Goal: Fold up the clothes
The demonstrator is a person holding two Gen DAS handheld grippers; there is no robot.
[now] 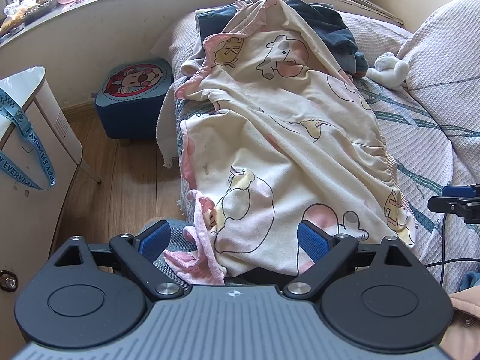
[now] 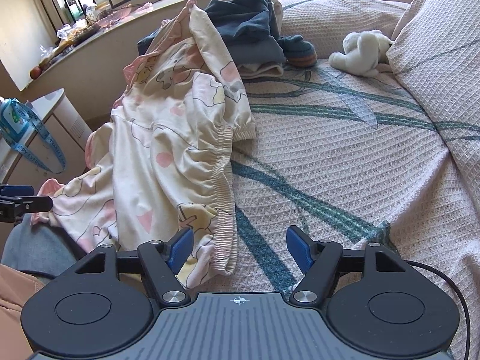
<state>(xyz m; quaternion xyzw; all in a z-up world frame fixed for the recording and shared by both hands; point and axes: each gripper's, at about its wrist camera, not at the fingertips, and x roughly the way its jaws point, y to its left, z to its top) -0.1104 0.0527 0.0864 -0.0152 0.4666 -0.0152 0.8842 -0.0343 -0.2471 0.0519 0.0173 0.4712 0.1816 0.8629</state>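
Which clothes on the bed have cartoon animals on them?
The cream pyjamas spread out nearest the grippers. The folded clothes piled behind them are plain dark blue and grey, with no pictures.

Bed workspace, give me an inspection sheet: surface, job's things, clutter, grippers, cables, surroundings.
Surface: bedspread, waffle weave with green stripes.
Job's things: cartoon-print garment spread unfolded along the bed's edge; folded clothes stack beyond it.
Clutter: plush toy by the pillow.
Grippers: left hand-held gripper open over the garment's near end; right hand-held gripper open over its elastic hem.
Cables: black cable on the bedspread.
Surroundings: blue stool, wood floor, cluttered windowsill.
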